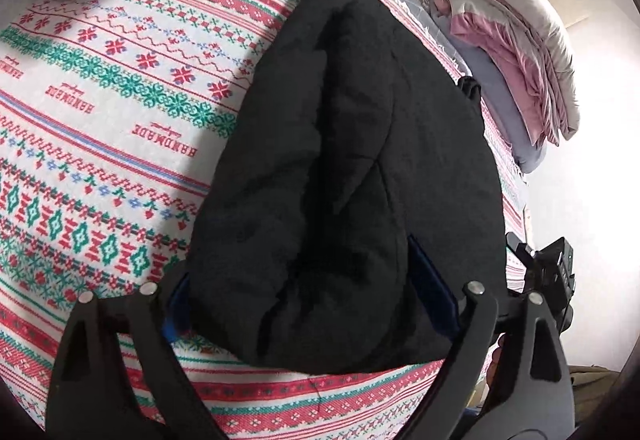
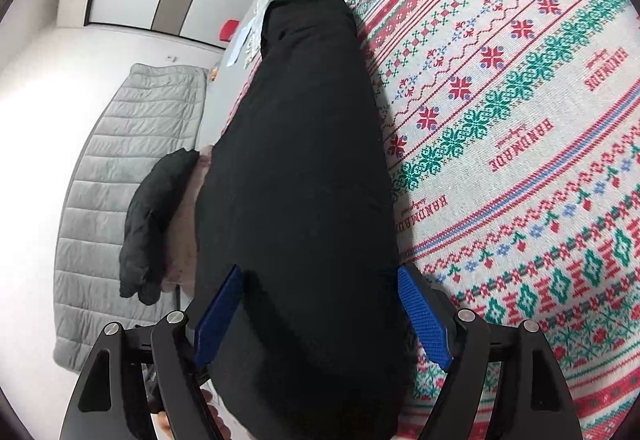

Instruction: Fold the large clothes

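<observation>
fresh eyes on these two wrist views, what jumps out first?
A bulky black garment lies folded lengthwise on the red, green and white patterned cloth, filling the middle of both views. Each set of tongs, left and right, straddles its near end with blue pads spread wide. At the far edge sits a pile of pink and beige bedding.

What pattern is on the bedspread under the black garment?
Red, green and blue cross-stitch style bands on white, with "HANDMADE" lettering, on the bedspread; clearest in the right wrist view.
</observation>
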{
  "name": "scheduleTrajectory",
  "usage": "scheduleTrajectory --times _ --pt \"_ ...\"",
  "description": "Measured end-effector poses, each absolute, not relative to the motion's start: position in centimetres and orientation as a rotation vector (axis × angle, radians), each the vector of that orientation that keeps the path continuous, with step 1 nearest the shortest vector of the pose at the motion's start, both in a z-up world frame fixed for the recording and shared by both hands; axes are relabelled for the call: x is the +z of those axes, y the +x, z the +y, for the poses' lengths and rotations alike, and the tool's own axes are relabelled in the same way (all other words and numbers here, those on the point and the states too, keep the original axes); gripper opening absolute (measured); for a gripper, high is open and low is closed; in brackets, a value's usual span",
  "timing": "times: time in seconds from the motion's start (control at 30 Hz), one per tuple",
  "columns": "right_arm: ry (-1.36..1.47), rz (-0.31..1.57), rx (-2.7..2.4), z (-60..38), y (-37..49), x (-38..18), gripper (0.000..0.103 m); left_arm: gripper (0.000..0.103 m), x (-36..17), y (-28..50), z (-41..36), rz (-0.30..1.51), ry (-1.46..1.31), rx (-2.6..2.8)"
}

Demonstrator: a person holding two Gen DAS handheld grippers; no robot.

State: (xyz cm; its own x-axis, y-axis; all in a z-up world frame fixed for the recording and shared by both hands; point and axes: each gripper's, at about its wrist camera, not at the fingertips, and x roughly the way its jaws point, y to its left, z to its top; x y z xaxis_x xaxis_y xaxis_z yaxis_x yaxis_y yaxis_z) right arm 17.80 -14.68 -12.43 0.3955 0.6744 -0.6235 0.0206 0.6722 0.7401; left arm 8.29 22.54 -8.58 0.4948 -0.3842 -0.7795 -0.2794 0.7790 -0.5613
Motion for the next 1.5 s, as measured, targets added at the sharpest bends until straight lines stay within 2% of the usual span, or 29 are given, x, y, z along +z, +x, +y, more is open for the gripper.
scheduleTrajectory --times 0.17,0.67,0.83,0.9,0.97,1.1,1.3,1.5 --pt "0.765 1.104 0.465 -14.4 18.3 -13.0 0.086 0.099 -9.6 8.8 22.9 1.095 -0.767 -0.084" --pt "0.758 1.106 0.481 -12.9 20.2 -13.9 0.092 0.098 -9.7 10.0 22.1 1.084 -0.79 -0.075" --pt "0.604 1.065 0.46 -11.1 19.5 -12.5 0.089 0.08 -9.1 10.1 21.2 1.065 -0.719 -0.036" --pt "0.52 1.034 0.444 -10.2 18.9 -11.4 0.076 0.069 -8.6 10.1 21.0 1.056 -0.694 -0.021" --pt "0.454 1.006 0.427 -9.2 18.4 -10.6 0.068 0.062 -8.1 10.0 20.7 1.038 -0.672 0.0" --pt "0.344 0.954 0.392 -7.3 17.5 -9.1 0.058 0.049 -7.1 9.8 19.9 1.004 -0.616 0.05" --pt "0.214 0.855 0.358 -4.9 16.2 -6.5 0.051 0.041 -5.5 10.0 19.1 0.955 -0.59 0.12" --pt "0.049 0.679 0.354 -3.7 14.5 -2.4 0.045 0.036 -2.5 10.5 16.8 0.847 -0.577 0.092"
